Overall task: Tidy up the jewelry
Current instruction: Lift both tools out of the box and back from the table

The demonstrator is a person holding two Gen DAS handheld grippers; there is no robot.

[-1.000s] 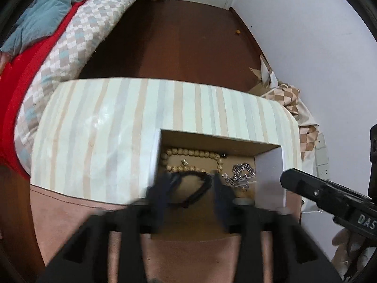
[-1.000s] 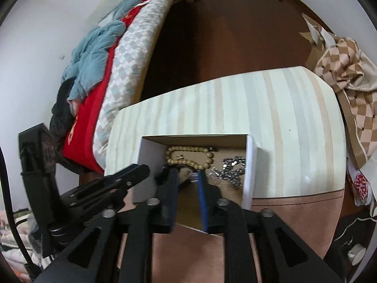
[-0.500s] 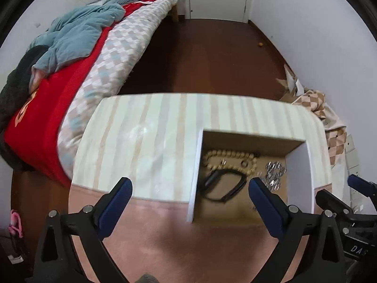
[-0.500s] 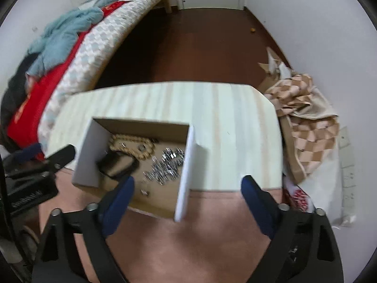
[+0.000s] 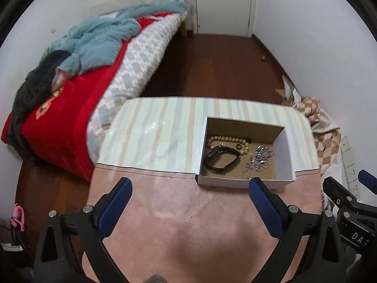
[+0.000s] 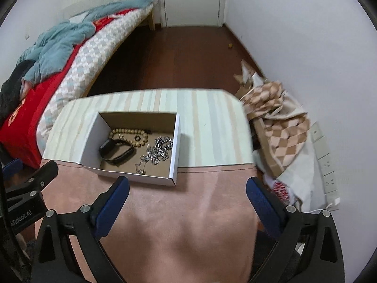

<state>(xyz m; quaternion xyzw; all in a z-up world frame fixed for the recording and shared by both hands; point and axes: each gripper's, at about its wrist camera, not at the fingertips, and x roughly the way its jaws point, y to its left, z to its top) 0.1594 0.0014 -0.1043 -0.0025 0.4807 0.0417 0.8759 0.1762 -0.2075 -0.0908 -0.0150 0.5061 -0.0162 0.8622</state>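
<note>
Left wrist view shows the box on the tabletop holding beads, black band and silver chain — a second ago I was down inside it. Now my left hand-held gripper and right hand-held gripper are pulled back, spread, empty — the sorting looks finished.

White walls, brown floor, bed.

Matt cardboard box (white outside), shiny metal chain, wooden beads
</note>
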